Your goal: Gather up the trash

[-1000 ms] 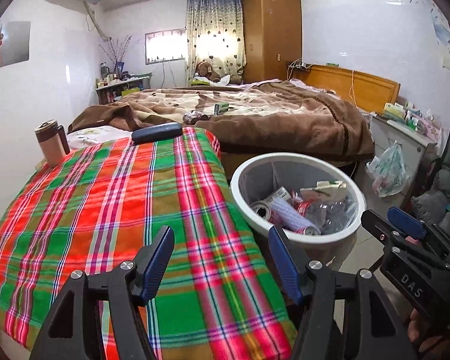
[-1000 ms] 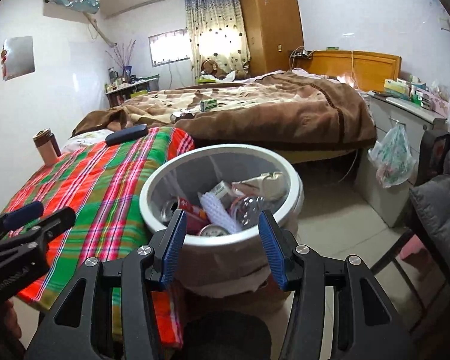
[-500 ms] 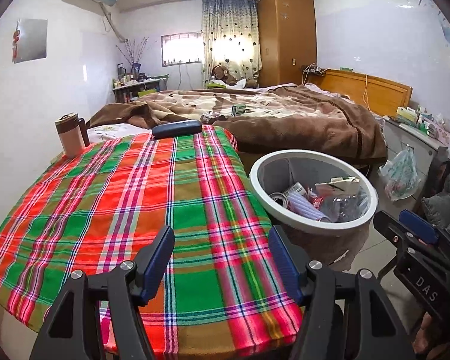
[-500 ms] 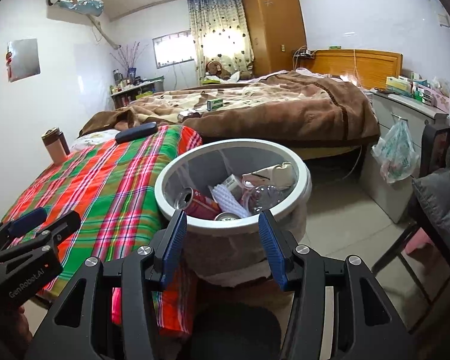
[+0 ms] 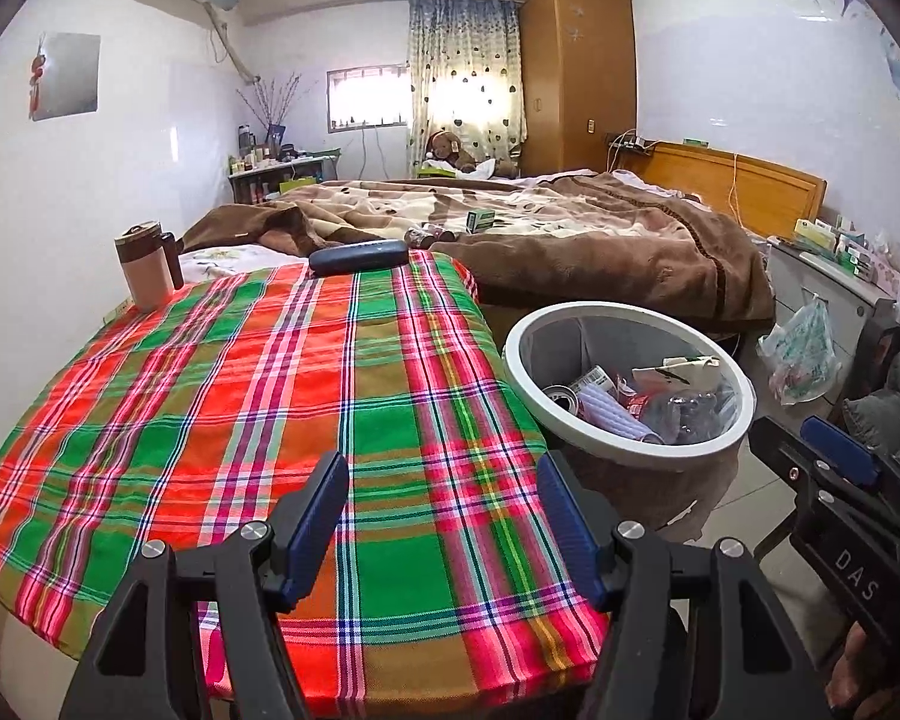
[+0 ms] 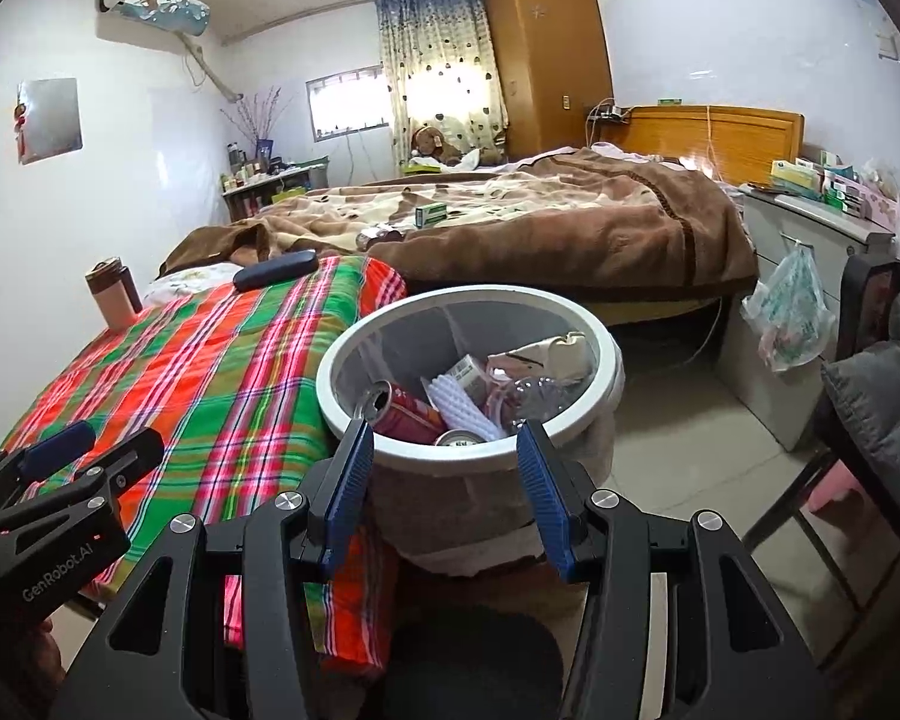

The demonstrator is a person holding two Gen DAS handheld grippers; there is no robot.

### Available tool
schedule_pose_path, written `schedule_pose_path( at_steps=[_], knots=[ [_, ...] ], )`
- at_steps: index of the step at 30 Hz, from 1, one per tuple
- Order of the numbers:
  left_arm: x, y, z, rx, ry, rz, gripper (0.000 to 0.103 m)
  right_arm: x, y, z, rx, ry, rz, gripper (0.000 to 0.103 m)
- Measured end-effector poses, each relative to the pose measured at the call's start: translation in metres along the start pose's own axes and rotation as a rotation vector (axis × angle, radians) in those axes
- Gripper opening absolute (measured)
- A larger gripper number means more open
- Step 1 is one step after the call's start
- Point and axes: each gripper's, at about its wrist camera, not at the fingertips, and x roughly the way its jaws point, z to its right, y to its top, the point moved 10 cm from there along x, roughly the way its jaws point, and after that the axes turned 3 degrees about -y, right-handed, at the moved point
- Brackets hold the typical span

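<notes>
I've drawn both tongs back from the bin (image 6: 606, 360): a second ago my right tongs (image 6: 444, 480) hung close over its rim; now the bin sits lower and further off, and my left tongs (image 5: 444, 519) see more of the cloth (image 5: 240, 408). Both stand open and empty. The trash (image 6: 450, 405), cans, wrappers and a bottle, lies in the bin beside the cloth. With only a case (image 5: 359, 256) and mug (image 5: 145, 267) left beyond it, I judge collecting nearly done.
</notes>
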Motion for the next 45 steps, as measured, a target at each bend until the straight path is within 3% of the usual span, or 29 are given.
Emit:
schedule_pose_path(
  at_steps=[45],
  knots=[
    [-0.0045,-0.0016,-0.0036,-0.005,0.005,0.008,0.065,-0.0041,0.0006,0.0008,0.006,-0.006,-0.003,0.051]
  ],
)
